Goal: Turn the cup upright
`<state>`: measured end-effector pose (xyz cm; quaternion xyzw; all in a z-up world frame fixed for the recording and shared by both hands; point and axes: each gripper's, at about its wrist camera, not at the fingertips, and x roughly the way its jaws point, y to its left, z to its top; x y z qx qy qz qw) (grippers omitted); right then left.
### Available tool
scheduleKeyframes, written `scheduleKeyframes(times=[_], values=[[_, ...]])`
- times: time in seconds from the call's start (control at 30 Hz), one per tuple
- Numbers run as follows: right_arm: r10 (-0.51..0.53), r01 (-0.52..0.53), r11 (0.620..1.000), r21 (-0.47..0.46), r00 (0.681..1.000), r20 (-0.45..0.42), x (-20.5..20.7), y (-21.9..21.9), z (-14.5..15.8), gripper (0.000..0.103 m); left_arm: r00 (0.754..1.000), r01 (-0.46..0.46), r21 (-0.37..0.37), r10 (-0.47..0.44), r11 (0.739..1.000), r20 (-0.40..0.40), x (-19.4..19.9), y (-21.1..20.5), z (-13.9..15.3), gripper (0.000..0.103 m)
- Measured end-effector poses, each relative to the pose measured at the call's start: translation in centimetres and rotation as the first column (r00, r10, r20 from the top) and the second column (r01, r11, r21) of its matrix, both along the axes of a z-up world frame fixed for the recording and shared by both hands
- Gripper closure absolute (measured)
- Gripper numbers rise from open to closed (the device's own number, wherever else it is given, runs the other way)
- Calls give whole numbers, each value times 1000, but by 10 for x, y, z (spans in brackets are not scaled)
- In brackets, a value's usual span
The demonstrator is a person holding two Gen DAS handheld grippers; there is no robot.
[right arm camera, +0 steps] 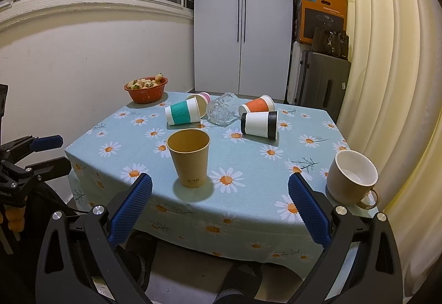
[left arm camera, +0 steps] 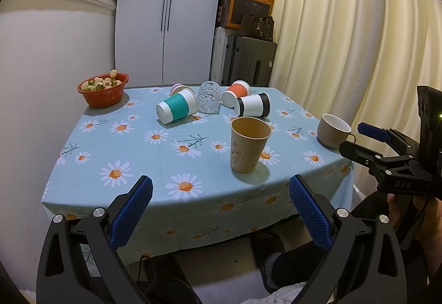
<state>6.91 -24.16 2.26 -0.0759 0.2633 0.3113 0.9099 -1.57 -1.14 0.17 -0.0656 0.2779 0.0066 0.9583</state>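
Brown paper cup (right arm camera: 188, 157) upright, both tools spread, empty-handed

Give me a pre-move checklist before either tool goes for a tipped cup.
1. Left tool open and empty: ok.
2. Right tool open and empty: ok.
3. Tipped cups in view, teal cup and black-banded cup on their sides: ok.
4. Clear path to them: not ok, upright brown paper cup stands in front.
5. Mug safely placed: not ok, near the table edge.
6. Glass upright: not ok, lies tipped.
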Motion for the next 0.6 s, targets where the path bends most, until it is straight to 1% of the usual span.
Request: scheduleKeyframes(times=[0.6], values=[[0, 0, 1000, -3, 1000, 0, 0, 0, 0, 5, 1000, -6, 9, 6, 1000, 4, 0, 0, 0, 7]])
